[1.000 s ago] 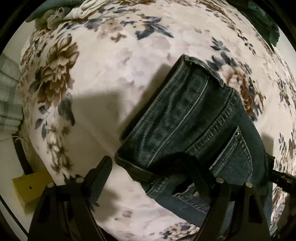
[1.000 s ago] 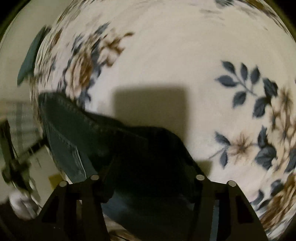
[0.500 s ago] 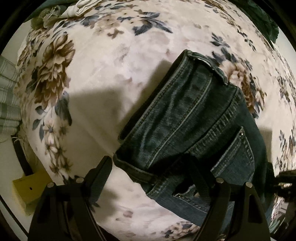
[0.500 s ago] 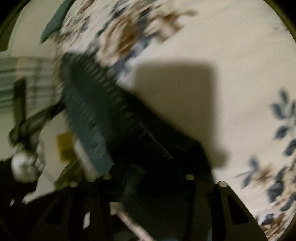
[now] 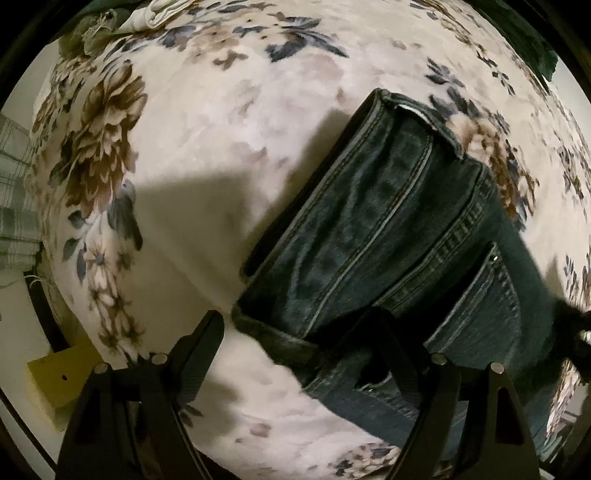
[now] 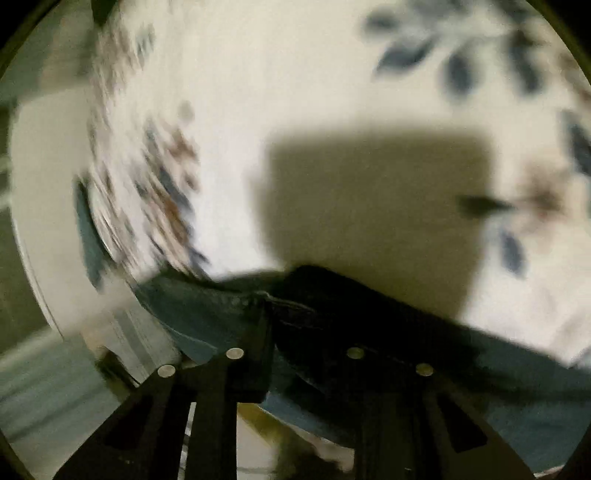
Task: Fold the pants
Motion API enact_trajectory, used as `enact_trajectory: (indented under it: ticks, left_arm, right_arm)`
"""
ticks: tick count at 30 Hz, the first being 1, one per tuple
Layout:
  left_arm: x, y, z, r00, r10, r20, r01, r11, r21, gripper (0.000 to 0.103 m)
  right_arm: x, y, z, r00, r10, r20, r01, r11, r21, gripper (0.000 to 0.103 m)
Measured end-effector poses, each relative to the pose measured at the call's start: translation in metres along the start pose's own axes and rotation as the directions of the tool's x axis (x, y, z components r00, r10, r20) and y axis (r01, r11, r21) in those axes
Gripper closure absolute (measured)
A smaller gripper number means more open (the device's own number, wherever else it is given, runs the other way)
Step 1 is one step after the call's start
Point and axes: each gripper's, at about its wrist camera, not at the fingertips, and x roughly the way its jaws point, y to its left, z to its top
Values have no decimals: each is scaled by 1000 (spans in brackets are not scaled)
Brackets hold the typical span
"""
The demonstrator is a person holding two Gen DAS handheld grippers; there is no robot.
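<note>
Dark blue denim pants (image 5: 388, 236), folded into a thick bundle, lie on a bed covered with a cream blanket (image 5: 207, 177) printed with brown and slate-blue flowers. Seen from the left wrist, the bundle runs diagonally from the upper right of centre down toward the lower right, its pale double seams and a riveted pocket edge facing up. The left claw (image 5: 295, 328) hovers low over the bundle's near end with its fingers spread wide apart: the left finger (image 5: 199, 343) sits over bare blanket just beside the denim, the right finger (image 5: 384, 347) over the cloth near the pocket, neither visibly pinching anything. The claw's shadow falls across the blanket to the left of the pants. At the far edge of the bed a crumpled heap of pale and green cloth (image 5: 122, 22) rests, and a yellow box (image 5: 62, 373) shows below the bed edge at lower left. The right wrist view is heavily blurred; there the right claw (image 6: 306, 332) has its fingers drawn close, clamped on a dark fold of the pants (image 6: 229, 306) that drapes across them, above the flowered blanket (image 6: 295, 92).
</note>
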Motion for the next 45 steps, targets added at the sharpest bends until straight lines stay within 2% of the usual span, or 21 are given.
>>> enact_trajectory:
  ticks: [2,3,9,10,12,13,14,17,20,25,27,30,33,34,35,36,37,38,41,44,45]
  left_arm:
    - [1,4,-2,1000,-2,-8,2,1000,-1,20]
    - [2,5,-2,1000,-3,-10,3,1000,-4,20]
    - [-8,17,-9,1000,2,-29,-3,1000,-23,20]
    - [-12,18,-12,1000,6,-28,-7,1000,-23,20]
    - [-25,14,-14,1000,-7,-24,7,1000,-15,20]
    - [-31,8,-15,1000,-16,-18,16,1000,-2,20]
    - [-35,1,-17,1000,-22,-13,22,1000,19,20]
    - [-44,-30,-27,999,-36,4,35,993,113,20]
    - [-42,-78,-46,998,-59,-15,61,974,219,20]
    - [-39,-154,-74,998,-59,-32,67,930,362,20]
    - [-35,-188,-95,998,-58,-32,66,904,423,20]
    - [-23,-234,-122,998,-49,-38,61,874,482,20]
    - [-6,-276,-146,998,-35,-59,61,854,517,20]
    - [1,-285,-153,998,-27,-61,55,847,528,20]
    - [10,-297,-161,998,-5,-64,39,840,541,20]
    - [19,-304,-167,998,26,-51,6,834,552,17]
    - [23,-308,-171,999,41,-34,-15,831,556,16]
    - [27,-309,-177,999,49,-12,-34,831,555,14]
    - [30,-310,-177,999,40,-4,-32,849,528,5]
    - [34,-305,-174,999,41,-6,-32,857,515,0]
    - [36,-306,-172,999,38,-11,-27,859,511,0]
  right_arm:
    - [-26,5,-8,992,40,123,-43,999,21,95]
    - [-35,3,-8,989,47,143,-52,998,27,95]
    - [-39,5,0,989,-36,140,40,999,-27,94]
    - [-39,6,-1,990,-47,132,51,998,-29,90]
    - [-52,0,-9,988,-64,139,68,997,-30,74]
    - [-57,-2,-16,983,-88,161,95,995,-35,58]
    - [-63,-3,-30,974,-119,194,128,991,-35,51]
    - [-100,-39,-88,951,-146,274,136,989,54,41]
    - [-120,-86,-137,932,-162,323,109,979,175,38]
    - [-153,-200,-229,862,-200,466,-11,912,410,35]
    - [-171,-254,-268,815,-238,528,-75,861,503,35]
    - [-202,-328,-321,732,-283,620,-205,776,597,35]
    - [-240,-398,-363,635,-332,698,-320,709,628,35]
    - [-250,-418,-374,611,-352,710,-342,691,637,35]
    - [-262,-444,-386,572,-362,736,-382,677,629,35]
    - [-269,-463,-393,551,-367,750,-408,665,625,35]
    - [-275,-477,-397,540,-369,756,-424,657,623,36]
    - [-283,-497,-401,514,-354,781,-454,660,598,36]
    - [-296,-535,-399,483,-313,818,-489,678,548,36]
    - [-290,-553,-381,486,-235,841,-539,678,501,36]
    - [-289,-559,-373,496,-209,843,-538,688,487,37]
